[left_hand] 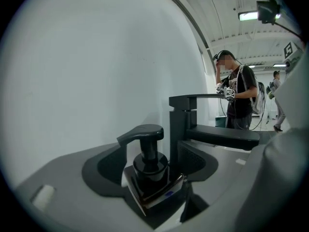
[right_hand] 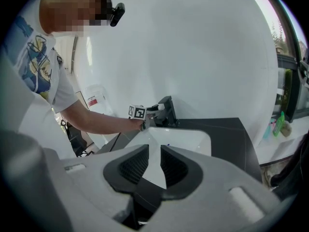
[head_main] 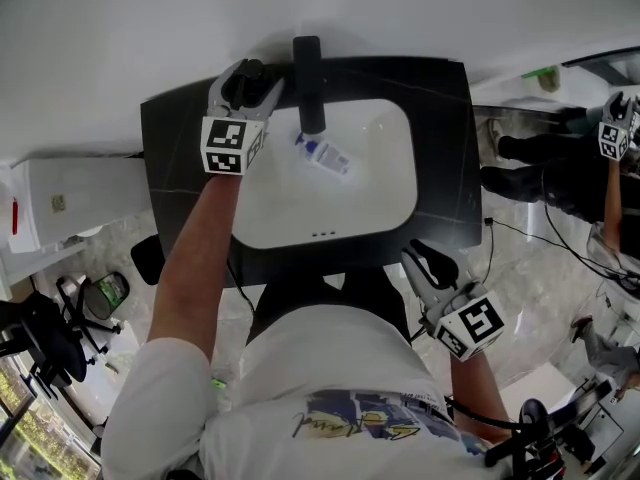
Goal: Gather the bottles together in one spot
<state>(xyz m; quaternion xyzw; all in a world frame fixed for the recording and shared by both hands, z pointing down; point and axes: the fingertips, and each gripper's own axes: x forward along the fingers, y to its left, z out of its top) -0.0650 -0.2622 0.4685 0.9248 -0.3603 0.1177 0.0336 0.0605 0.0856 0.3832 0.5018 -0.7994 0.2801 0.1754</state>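
Btls 2: pump btl (left_hand: 150, 167), small btl (head_main: 325, 155) in sink (head_main: 392, 183).

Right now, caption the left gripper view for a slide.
Left gripper, fingers open, flanks a black square pump bottle beside the black faucet.

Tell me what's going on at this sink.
A person works at the sink with a tool in each hand. The left tool is open around a black pump bottle beside the faucet, not pressing on it. A small bottle lies in the white basin. The right tool is empty at the counter's front edge, jaws slightly apart.
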